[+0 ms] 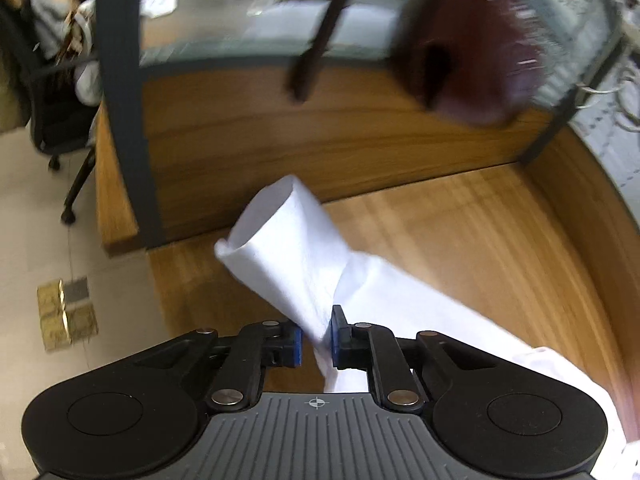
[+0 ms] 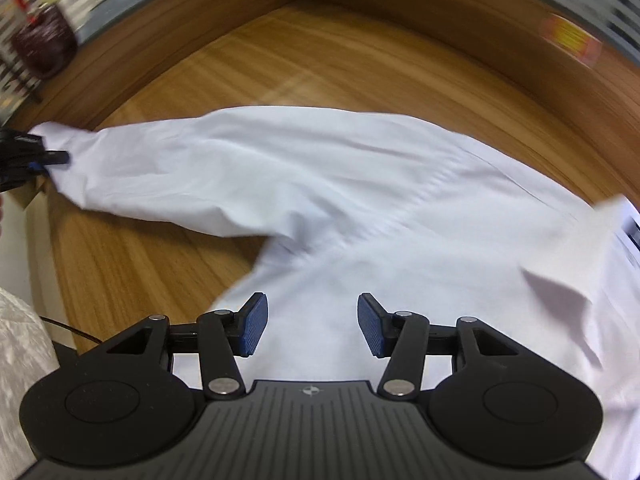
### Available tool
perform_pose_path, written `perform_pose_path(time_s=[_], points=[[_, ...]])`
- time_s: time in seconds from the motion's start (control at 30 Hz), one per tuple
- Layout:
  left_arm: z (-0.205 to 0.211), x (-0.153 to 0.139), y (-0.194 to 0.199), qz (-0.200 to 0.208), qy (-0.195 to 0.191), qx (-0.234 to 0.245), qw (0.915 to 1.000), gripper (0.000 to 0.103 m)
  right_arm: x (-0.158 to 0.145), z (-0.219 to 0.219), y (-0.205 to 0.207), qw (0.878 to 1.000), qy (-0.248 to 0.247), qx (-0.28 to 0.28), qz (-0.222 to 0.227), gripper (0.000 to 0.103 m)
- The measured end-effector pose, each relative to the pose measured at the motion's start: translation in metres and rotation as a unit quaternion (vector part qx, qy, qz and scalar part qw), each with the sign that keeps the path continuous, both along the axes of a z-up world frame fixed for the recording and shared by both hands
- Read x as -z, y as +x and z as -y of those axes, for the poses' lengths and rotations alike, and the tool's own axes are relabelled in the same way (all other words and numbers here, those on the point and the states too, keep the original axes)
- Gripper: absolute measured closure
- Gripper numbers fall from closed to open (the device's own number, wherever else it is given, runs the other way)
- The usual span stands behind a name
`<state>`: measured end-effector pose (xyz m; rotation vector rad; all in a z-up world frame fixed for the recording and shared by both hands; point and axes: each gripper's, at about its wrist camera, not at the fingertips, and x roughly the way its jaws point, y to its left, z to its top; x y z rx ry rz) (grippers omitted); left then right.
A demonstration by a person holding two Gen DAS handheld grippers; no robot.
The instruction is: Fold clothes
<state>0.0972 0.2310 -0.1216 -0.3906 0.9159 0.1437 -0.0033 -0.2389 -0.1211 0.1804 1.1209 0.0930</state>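
The shirt (image 2: 360, 184) is plain white with no print, its sleeve cuff (image 1: 280, 236) the same white where it sticks out beyond the left gripper's (image 1: 317, 340) fingers. Both grippers have black linkages, grey ribbed bodies and blue pads (image 2: 254, 326); the right gripper (image 2: 312, 326) shows the ridged blue faces most clearly. The table (image 2: 320, 60) ahead of the fingers is warm brown wood with darker grain streaks. Far ahead of the left fingers hangs a blurred dark maroon object (image 1: 468, 48). Left of them, a black office chair (image 1: 52, 120) stands on pale beige floor (image 1: 48, 208).
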Motion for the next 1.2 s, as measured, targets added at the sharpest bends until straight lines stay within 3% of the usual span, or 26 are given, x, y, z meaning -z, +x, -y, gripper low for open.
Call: perform_pose_path(time_s=[0.13, 0.23, 0.4, 0.57, 0.77, 0.9, 1.0, 1.2], points=[[0.036, -0.025, -0.006, 0.043, 0.038, 0.093, 0.994, 0.09, -0.008, 0.018, -0.024, 0.998, 0.005, 0.057, 0.004, 0.046], [0.072, -0.038, -0.012, 0.073, 0.073, 0.185, 0.9773, 0.091, -0.014, 0.028, -0.04, 0.996, 0.008, 0.091, 0.01, 0.046], [0.137, -0.039, -0.025, 0.1, 0.114, 0.336, 0.9295, 0.091, -0.024, 0.035, -0.055, 0.991, 0.021, 0.132, 0.023, 0.046], [0.184, -0.032, -0.034, 0.106, 0.112, 0.441, 0.8839, 0.091, -0.038, 0.038, -0.047, 0.984, 0.071, 0.154, 0.051, 0.046], [0.222, -0.017, -0.046, 0.098, 0.109, 0.537, 0.8308, 0.091, -0.041, 0.042, -0.006, 0.961, 0.199, 0.176, 0.071, 0.046], [0.239, -0.003, -0.058, 0.075, 0.116, 0.582, 0.8014, 0.091, -0.026, 0.042, 0.025, 0.941, 0.27, 0.201, 0.042, 0.041], [0.246, 0.006, -0.059, 0.057, 0.121, 0.593, 0.7942, 0.091, -0.008, 0.041, 0.042, 0.931, 0.289, 0.223, 0.0, 0.04], [0.26, 0.012, -0.054, 0.046, 0.126, 0.602, 0.7871, 0.09, 0.028, 0.035, 0.052, 0.893, 0.352, 0.27, -0.072, 0.035]])
